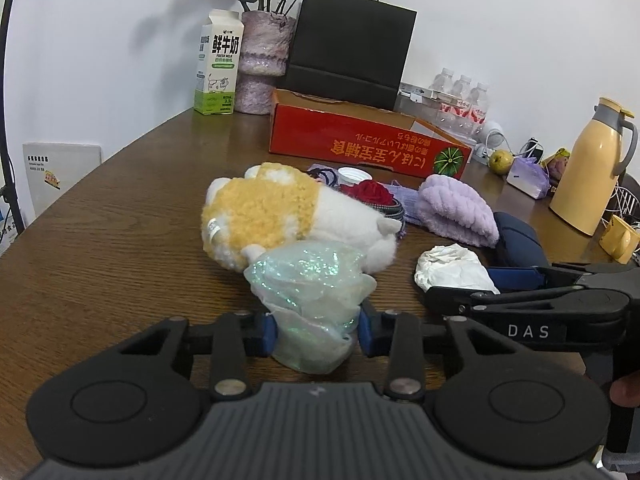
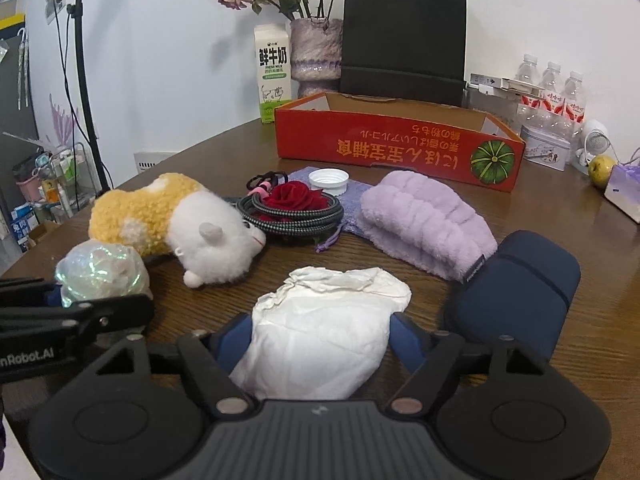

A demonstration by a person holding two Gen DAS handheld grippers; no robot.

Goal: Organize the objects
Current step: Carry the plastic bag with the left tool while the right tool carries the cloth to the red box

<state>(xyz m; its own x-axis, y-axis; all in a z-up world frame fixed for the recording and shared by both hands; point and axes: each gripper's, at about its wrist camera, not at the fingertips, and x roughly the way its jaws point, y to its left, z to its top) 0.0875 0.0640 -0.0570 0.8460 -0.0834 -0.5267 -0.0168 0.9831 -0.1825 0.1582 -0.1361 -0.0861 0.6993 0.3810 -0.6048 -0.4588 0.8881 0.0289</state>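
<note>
Brown wood-grain table (image 1: 100,248) runs back to a white wall, crowded with clutter. Both grippers point forward and slightly downward over its near edge, side by side. The left gripper (image 1: 316,330) is clenched on one iridescent plastic wad (image 1: 310,288), its blue pads pressing the crumpled film from both sides, just in front of the single plush toy (image 1: 280,220) in yellow and white that lies on its side. The right gripper (image 2: 322,340) has one crumpled white paper (image 2: 328,320) between its blue fingers (image 2: 236,340); they flank the paper closely on either side, but whether the pads actually press it cannot be told. Beyond the paper lie one lilac fluffy cloth (image 2: 424,224), one dark blue case (image 2: 516,284) to the right, one coiled cable (image 2: 292,216) ringing a red fabric rose (image 2: 296,196), and one white cap (image 2: 329,182). Farther back stands one open red cardboard box (image 2: 400,144), with one milk carton (image 2: 273,72), one vase (image 2: 316,56) of dried flowers and one black paper bag (image 2: 404,36) behind it. Three water bottles (image 2: 552,84) stand at the right.
</note>
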